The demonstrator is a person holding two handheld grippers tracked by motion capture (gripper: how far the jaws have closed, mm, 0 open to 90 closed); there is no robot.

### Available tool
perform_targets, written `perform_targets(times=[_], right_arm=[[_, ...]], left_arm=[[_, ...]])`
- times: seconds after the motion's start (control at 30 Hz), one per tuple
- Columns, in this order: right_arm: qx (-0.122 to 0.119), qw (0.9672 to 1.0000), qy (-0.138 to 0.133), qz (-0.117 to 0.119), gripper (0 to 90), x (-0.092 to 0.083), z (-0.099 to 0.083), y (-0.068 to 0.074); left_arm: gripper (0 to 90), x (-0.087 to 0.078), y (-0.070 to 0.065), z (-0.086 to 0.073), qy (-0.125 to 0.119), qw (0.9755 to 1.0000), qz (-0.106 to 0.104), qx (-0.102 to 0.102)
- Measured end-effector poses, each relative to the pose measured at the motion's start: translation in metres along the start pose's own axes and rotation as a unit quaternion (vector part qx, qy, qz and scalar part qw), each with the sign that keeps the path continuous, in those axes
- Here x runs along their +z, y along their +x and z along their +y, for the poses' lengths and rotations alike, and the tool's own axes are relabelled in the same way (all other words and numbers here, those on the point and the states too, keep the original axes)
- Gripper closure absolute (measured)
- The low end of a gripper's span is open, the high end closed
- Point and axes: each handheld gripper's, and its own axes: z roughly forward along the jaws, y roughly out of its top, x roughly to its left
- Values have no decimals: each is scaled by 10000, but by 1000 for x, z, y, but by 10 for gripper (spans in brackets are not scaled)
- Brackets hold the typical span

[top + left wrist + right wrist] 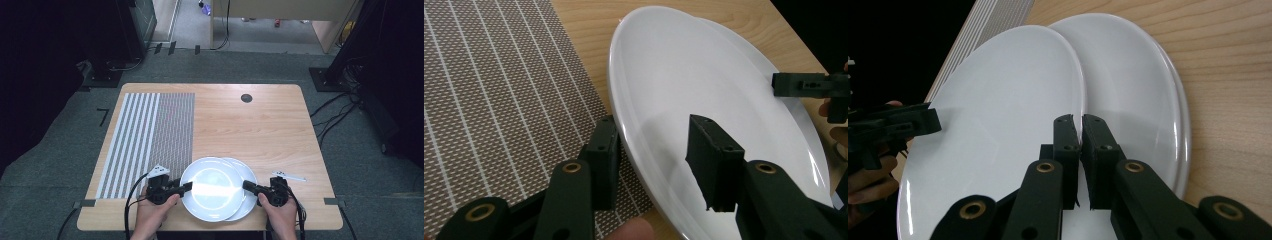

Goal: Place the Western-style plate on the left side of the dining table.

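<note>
The high view shows two white plates overlapping at the near edge of the wooden table [260,125], the upper plate [212,187] lying to the left over the lower plate [248,175]. Close up, the right gripper [1081,122] has its jaws pinched narrow on the upper plate's rim, while the left gripper [651,137] straddles the opposite rim with its jaws apart; whether its pads touch is hard to tell. Both plates are plain, glossy and round. A striped placemat [150,135] covers the table's left part, and grey carpet [60,165] surrounds the table.
</note>
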Motion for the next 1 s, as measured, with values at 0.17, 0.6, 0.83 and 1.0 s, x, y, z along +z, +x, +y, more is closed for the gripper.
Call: perform_targets(times=[0.17,0.6,0.83,1.0], right_arm=[[130,9999,14,43,851,1,-1,-1],[228,9997,14,-25,824,4,-3,0],[401,9992,-5,-36,811,6,-5,1],[559,9984,-44,-13,804,7,-6,1]], left_arm=[[648,-2,1,1,26,9998,156,77],[701,-3,6,1,7,10000,-30,18],[708,-3,9,1,-4,9999,-134,-2],[709,-2,10,1,-15,9999,-157,-3]])
